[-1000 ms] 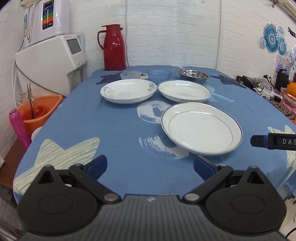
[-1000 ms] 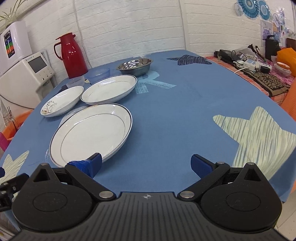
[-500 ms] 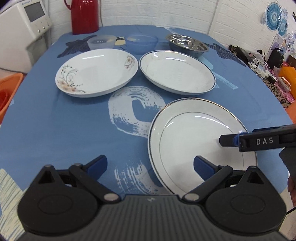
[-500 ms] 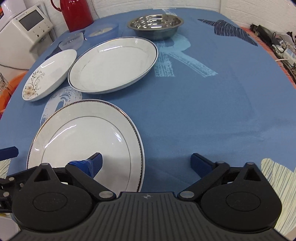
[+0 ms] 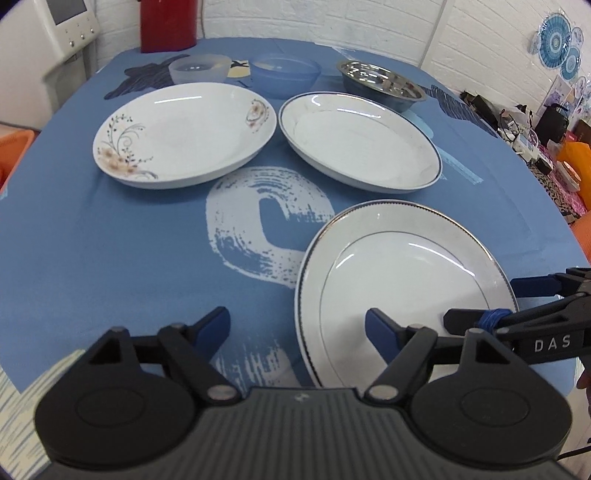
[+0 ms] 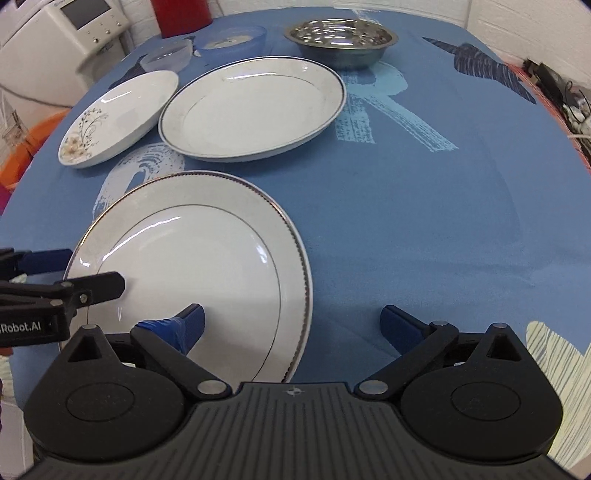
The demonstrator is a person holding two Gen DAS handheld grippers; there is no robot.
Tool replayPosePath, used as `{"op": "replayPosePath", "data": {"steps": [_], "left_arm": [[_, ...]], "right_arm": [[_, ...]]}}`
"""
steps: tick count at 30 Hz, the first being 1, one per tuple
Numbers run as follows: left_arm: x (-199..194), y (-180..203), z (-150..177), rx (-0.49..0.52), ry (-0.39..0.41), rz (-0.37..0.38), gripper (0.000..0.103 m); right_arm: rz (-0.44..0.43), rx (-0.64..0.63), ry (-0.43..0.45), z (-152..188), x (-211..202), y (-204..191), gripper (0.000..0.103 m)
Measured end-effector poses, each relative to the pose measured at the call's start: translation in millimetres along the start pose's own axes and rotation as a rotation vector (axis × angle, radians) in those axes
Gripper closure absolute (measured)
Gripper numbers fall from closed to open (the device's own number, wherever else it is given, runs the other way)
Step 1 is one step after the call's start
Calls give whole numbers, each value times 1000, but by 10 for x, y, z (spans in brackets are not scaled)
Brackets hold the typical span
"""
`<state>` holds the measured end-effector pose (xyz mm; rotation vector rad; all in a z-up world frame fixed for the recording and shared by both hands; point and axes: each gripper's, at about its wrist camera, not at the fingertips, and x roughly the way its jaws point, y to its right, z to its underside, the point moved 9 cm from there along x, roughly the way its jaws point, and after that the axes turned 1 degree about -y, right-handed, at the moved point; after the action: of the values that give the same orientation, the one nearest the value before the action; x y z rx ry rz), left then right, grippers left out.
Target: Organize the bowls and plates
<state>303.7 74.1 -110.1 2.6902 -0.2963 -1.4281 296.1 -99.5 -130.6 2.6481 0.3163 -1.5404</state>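
Observation:
A white plate with a silver rim [image 5: 402, 280] [image 6: 192, 266] lies nearest on the blue cloth. My left gripper [image 5: 297, 321] is open, and the plate's left rim sits between its fingers. My right gripper [image 6: 291, 314] is open too, one finger over the plate and the other over the cloth. Each gripper shows in the other's view: the right gripper [image 5: 480, 301] and the left gripper [image 6: 96, 269]. Farther back lie a blue-rimmed plate [image 5: 358, 140] [image 6: 255, 107] and a floral plate [image 5: 184, 133] [image 6: 118, 114]. Behind them stand a frosted bowl [image 5: 199, 68], a blue bowl [image 5: 284, 70] and a steel bowl [image 5: 380, 83] [image 6: 340, 40].
A red thermos [image 5: 166, 26] stands at the table's far end, and a white appliance [image 5: 70, 22] is beyond its left corner. An orange tub [image 5: 14, 147] sits off the left edge. Cluttered items [image 5: 535, 129] line the right side. Bare blue tablecloth [image 6: 424, 221] lies right of the plates.
Both grippers have moved forward and down over the table, closing in on the nearest plate from either side. Their fingers have stayed open, and the dishes have not moved.

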Motion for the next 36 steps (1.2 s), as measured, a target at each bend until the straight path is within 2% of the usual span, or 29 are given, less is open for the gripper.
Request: {"op": "replayPosePath", "data": {"steps": [4,5,6,7,8,11,16,22,26,31,36], "left_arm": [[11,18,4,26,10,-19,26],[9,26,1,45,19,-36,41],[-14,34,-11,61,41,-42,52],[-18,68,-14,61,34,-1,62],[-19,89,-15,47,20,32,75],[-13,98,-35,45,19,19,76],[-89,-28,-49,10,-10,50,87],[-556,-492,-83,26,82,-85,89],[-698,-871,-19,3,79,-156,89],[-618,-1129,114,-48,43,-155,89],[-535,-1008,162,-38,31,-96,89]], "right_arm": [[-11,-11,6,-29,-16,23,20],[-13,-13,3,-34,-27,28,28],[-25,-18,10,-42,-60,13,38],[-52,-16,21,-61,-109,-11,81],[-77,9,11,-65,-131,-20,87],[-81,17,27,-36,-137,-39,87],[-150,74,30,-9,-166,-133,85],[-250,-19,28,-34,-141,-773,83],[-337,-43,-18,-4,-64,-1172,80],[-315,-124,-27,-1,-46,-1416,79],[-271,-96,-41,58,-102,-1300,78]]}}
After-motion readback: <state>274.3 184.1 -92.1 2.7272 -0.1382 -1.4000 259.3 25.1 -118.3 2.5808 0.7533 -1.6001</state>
